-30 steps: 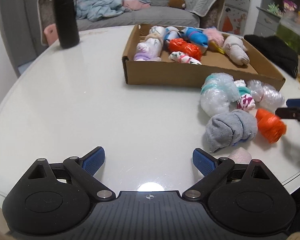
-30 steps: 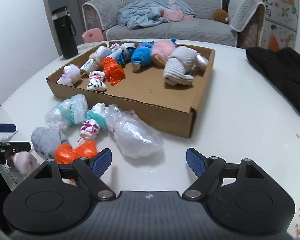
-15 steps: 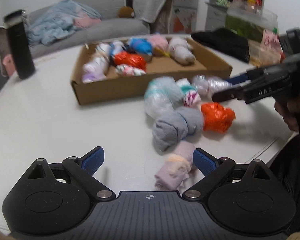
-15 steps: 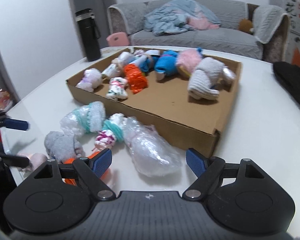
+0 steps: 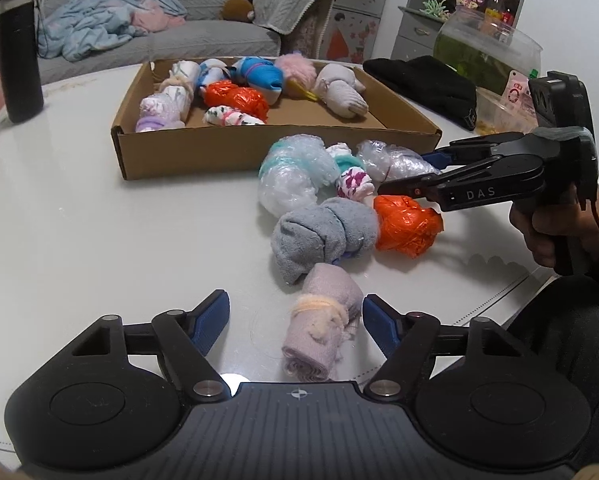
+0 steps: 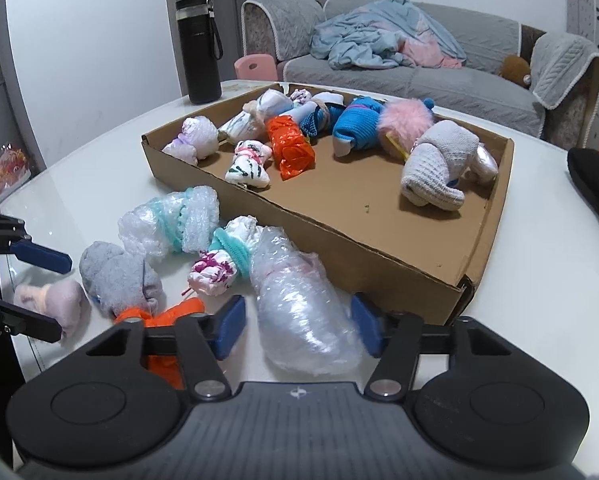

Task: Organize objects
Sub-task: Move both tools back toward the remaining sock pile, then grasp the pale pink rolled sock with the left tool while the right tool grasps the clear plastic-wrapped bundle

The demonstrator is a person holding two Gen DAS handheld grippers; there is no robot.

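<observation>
My left gripper (image 5: 297,322) straddles a pale pink cloth roll (image 5: 323,320) lying on the white table. Its jaws are closing; the roll sits near the right pad, and a wide gap remains on the left. My right gripper (image 6: 298,326) is closing around a clear bubble-wrap bundle (image 6: 299,304), with the pads close beside it and a sliver of table showing on the left. Between these two items lie a grey sock roll (image 5: 323,232), an orange bundle (image 5: 407,224), a teal-tied bubble-wrap bundle (image 5: 291,176) and a flowered sock (image 5: 351,178). Behind them stands a cardboard box (image 5: 259,152) holding several bundles.
A black bottle (image 5: 19,52) stands at the far left of the table. A black garment (image 5: 423,84) lies to the right of the box. The table's edge runs close by on the near right. A sofa with blankets is behind the table.
My left gripper swung right until the pink roll came between its jaws, which have narrowed. My right gripper moved in over the bubble-wrap bundle, and its jaws narrowed too.
</observation>
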